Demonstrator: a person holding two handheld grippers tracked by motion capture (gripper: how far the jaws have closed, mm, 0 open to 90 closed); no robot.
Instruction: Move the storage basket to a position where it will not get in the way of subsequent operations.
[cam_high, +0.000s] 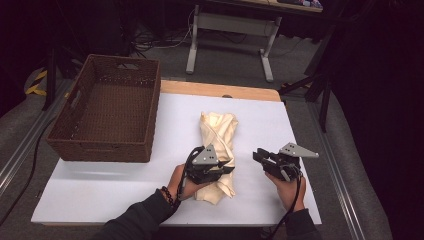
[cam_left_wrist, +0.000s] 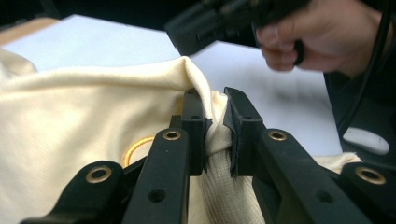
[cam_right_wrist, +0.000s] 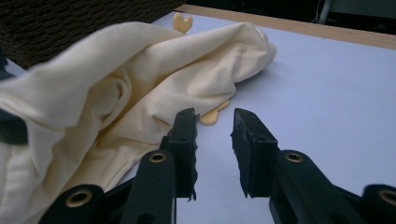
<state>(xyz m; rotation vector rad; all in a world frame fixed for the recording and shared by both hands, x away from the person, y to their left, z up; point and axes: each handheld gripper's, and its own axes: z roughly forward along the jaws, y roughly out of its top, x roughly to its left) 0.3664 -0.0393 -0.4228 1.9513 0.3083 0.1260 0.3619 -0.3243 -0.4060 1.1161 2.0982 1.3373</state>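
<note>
A cream cloth garment (cam_high: 219, 140) lies rolled lengthwise in the middle of the white table top (cam_high: 125, 185). My left gripper (cam_high: 227, 167) sits over the cloth's near end, shut on a pinched fold of the cream fabric (cam_left_wrist: 215, 135), which bunches between its pads. My right gripper (cam_high: 259, 156) hovers just right of the cloth, above the bare table. Its jaws stand apart with nothing between them, pointing at the cloth's edge (cam_right_wrist: 140, 116). In the left gripper view the hand holding the right gripper (cam_left_wrist: 322, 32) shows at the top right.
A brown woven basket (cam_high: 107, 112) stands at the table's far left, with nothing visible inside. A wooden strip (cam_high: 220, 91) runs along the table's far edge. White table surface lies open to the right of the cloth and along the near left.
</note>
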